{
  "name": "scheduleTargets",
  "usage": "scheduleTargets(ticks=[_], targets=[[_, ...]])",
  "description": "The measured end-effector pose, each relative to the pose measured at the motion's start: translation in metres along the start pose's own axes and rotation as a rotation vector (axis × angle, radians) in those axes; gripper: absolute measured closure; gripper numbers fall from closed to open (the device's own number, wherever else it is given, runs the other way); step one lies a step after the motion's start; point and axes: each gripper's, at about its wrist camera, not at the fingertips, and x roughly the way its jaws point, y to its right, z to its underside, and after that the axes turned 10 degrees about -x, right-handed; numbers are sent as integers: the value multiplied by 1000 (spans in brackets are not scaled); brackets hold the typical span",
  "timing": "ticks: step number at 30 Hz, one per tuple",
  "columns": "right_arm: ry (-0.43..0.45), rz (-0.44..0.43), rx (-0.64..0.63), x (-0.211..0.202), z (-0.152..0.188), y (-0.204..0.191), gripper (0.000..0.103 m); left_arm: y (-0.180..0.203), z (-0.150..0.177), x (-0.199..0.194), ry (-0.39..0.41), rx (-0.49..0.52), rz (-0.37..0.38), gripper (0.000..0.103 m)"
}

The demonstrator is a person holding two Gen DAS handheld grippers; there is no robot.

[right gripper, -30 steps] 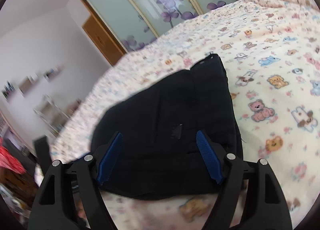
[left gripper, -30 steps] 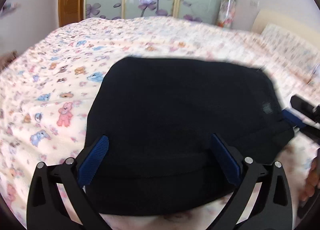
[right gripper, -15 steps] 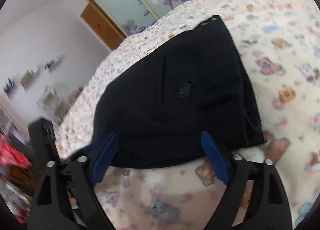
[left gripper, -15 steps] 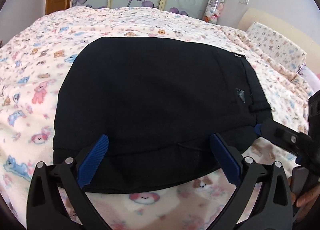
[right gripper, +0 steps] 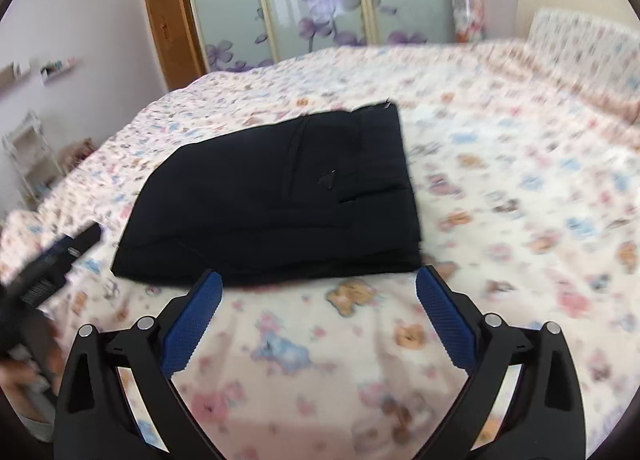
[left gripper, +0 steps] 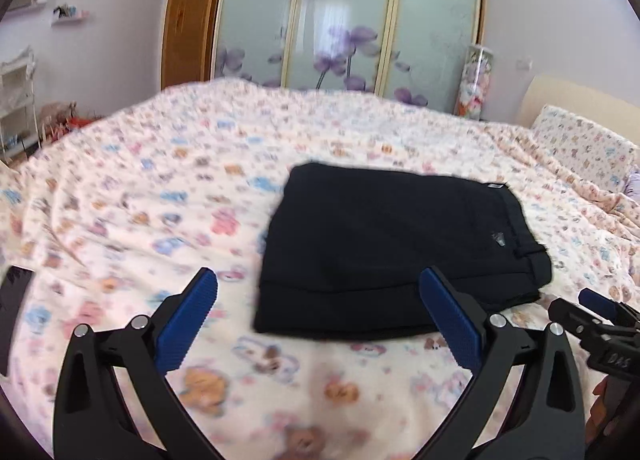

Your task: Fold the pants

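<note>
The black pants (left gripper: 396,248) lie folded into a compact rectangle on the bed, waistband toward the right. In the right wrist view the same pants (right gripper: 276,200) sit just beyond the fingertips. My left gripper (left gripper: 318,292) is open, clear of the cloth, with its right pad over the near edge of the pants in the picture. My right gripper (right gripper: 318,292) has its jaws opening wide, with only bedspread between them. Its fingers (left gripper: 596,300) also show at the right edge of the left wrist view.
A bedspread (left gripper: 140,200) printed with cartoon bears covers the bed. A pillow (left gripper: 580,144) lies at the right, near the headboard. Sliding wardrobe doors (left gripper: 340,20) with purple flowers stand behind. A dark flat object (left gripper: 12,300) lies at the left edge.
Both grippers have pulled back from the pants, which now lie farther off and free. The right gripper's jaws have widened and let the cloth go.
</note>
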Motion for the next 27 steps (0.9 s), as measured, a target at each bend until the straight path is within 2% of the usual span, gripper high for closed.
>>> scheduleTargets(ticks=[5,10,14,18,27], targets=[[62,57,-34,-17,18,-22,1,-6,10,-28,51,38,15,2],[78,129,-122,-9,13,-39,1,-4,22,-10,-14,104,-41,2],[59,100,-67,-7,15,-31,1,-6,26,0,-73,85,-42,2],[48,85,-31,-6,20,-30,1,-4,28,-3,-63,72,-20,2],[54,68,-43,-6,24,-33,1,10,32,-6,-42,117,-9,2]])
